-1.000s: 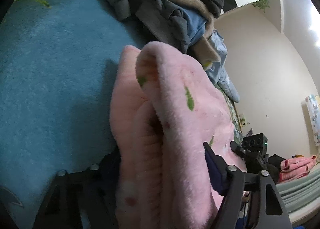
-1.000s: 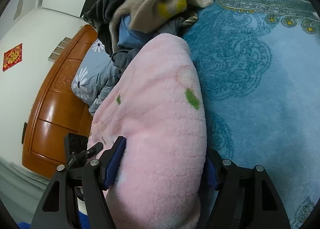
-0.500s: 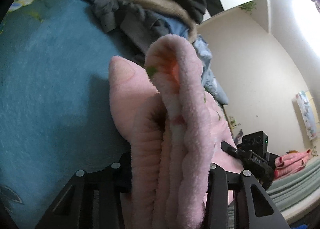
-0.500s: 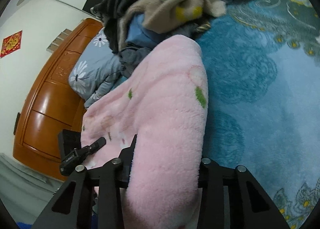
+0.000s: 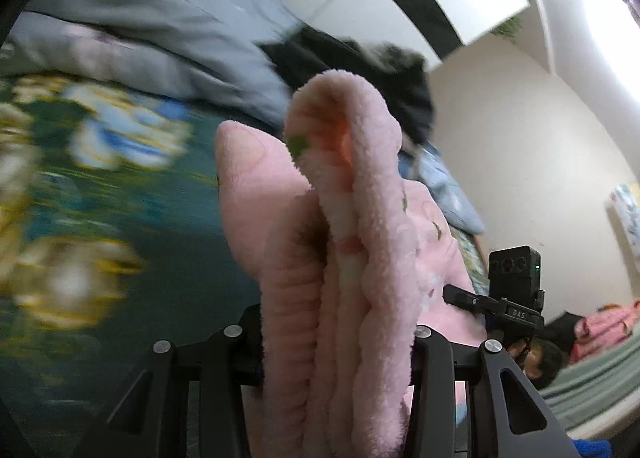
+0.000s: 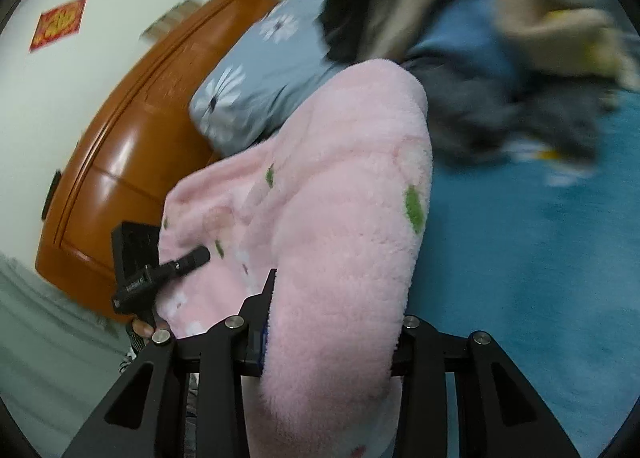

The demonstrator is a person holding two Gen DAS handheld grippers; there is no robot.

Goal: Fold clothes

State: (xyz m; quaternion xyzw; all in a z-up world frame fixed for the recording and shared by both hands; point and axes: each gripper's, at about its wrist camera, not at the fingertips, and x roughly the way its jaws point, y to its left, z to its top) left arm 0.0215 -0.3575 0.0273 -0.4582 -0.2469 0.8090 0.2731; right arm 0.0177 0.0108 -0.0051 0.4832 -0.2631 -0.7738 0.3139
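Observation:
A fluffy pink fleece garment (image 5: 352, 242) with small green and red marks is folded into a thick bundle and held up off the bed. My left gripper (image 5: 336, 342) is shut on one end of it, the layers squeezed between its jaws. My right gripper (image 6: 332, 334) is shut on the other end of the pink garment (image 6: 344, 217). Each gripper shows in the other's view: the right one (image 5: 516, 298) at lower right, the left one (image 6: 140, 270) at lower left. The fingertips are buried in the fleece.
A teal patterned blanket (image 6: 540, 258) covers the bed. A heap of dark, beige and blue clothes (image 6: 480, 37) and grey flowered pillows (image 6: 256, 69) lie ahead by an orange wooden headboard (image 6: 120, 145). Another pink garment (image 5: 600, 322) lies far right.
Both grippers closed on the pink bundle and lifted it off the blanket, swinging it toward the pillows and clothes heap. The background is now blurred by the motion.

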